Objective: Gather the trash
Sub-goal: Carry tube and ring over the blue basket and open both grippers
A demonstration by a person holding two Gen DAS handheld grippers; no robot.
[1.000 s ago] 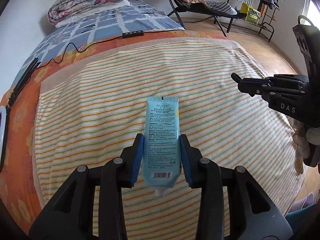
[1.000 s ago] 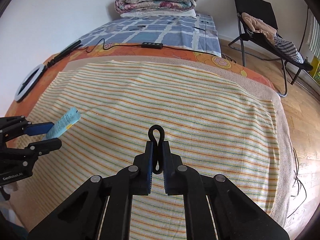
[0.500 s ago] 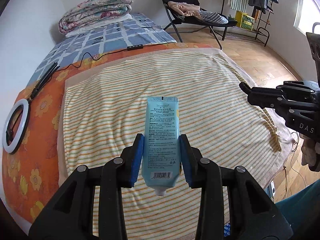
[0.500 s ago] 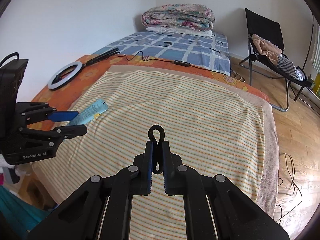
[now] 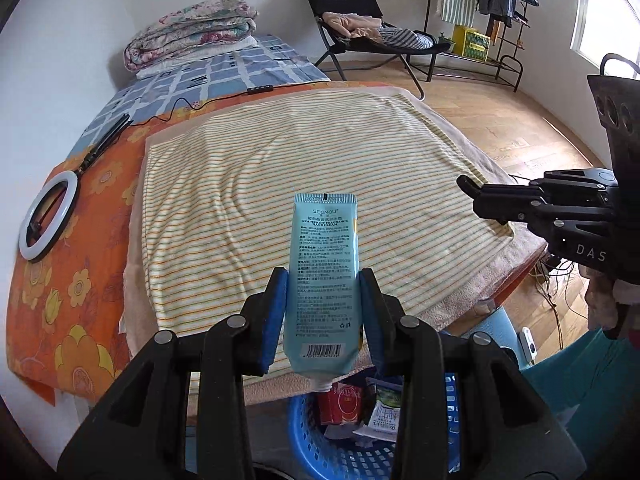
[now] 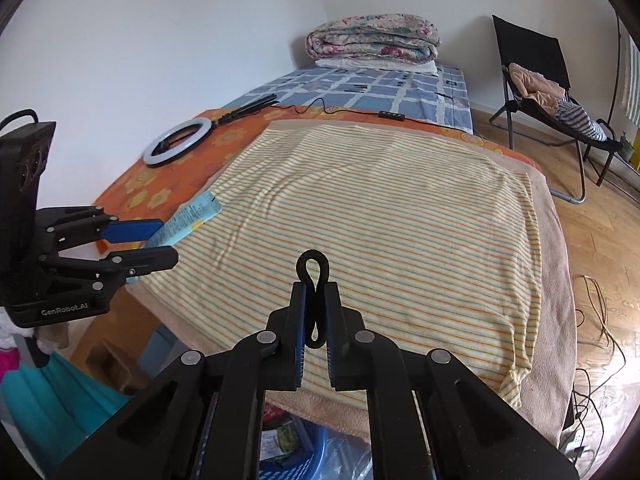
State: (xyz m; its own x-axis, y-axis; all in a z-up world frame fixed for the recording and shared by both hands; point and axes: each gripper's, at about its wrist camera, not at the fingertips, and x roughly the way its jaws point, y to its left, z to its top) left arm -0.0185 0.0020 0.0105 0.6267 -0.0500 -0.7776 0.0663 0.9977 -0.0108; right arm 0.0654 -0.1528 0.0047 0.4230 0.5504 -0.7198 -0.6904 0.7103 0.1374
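Tube (image 5: 323,280) pinched in my left gripper (image 5: 324,316), long way pointing up, cap end down, right above blue basket (image 5: 352,456). Right gripper (image 6: 314,312) pinches black loop (image 6: 313,270).

A basket (image 5: 352,456) sits on the floor before the bed (image 5: 280,152) — ring light (image 5: 48,216) lying left, chair (image 5: 360,36) behind.

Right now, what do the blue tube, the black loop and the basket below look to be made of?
Blue tube: soft plastic, satin printed skin, flat crimped end. Black loop: probably elastic fabric or rubber, matte, pinched flat in the right tool. Basket: glossy blue moulded plastic with lattice holes.
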